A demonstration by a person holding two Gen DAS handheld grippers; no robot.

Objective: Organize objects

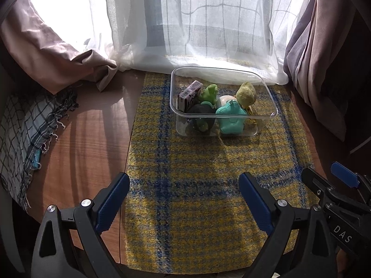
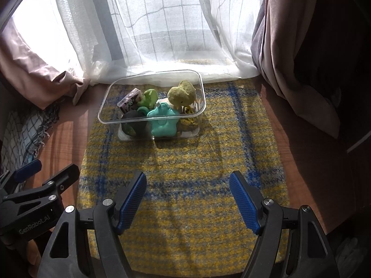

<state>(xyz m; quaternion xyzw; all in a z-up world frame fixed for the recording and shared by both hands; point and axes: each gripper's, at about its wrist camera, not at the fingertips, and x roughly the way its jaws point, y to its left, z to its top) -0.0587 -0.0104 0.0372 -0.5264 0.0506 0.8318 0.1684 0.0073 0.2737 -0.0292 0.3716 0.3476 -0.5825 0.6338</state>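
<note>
Two grippers low in frame, both spread wide, nothing between blue pads: left gripper (image 1: 184, 199), right gripper (image 2: 187, 199). Clear rectangular plastic tub (image 1: 273, 113) upper centre on yellow-and-blue plaid woven mat (image 1: 197, 185), holding teal star-shaped toy (image 1: 230, 120), olive plush (image 1: 247, 93), green figure (image 1: 208, 93), purple box (image 1: 189, 93), dark round item (image 1: 200, 115). White sheer curtain (image 1: 208, 23) just behind tub. Checked fringed cloth (image 1: 25, 134) at left edge on brown wooden surface (image 1: 88, 134). Mat between grippers and tub bare.

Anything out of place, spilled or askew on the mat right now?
Nothing stands out. The clear tub sits upright on the mat with the toys inside: teal star, yellow-green plush, green toy, small box, a dark item. Nothing lies loose on the mat. Both grippers, left and right, are open and empty.
</note>
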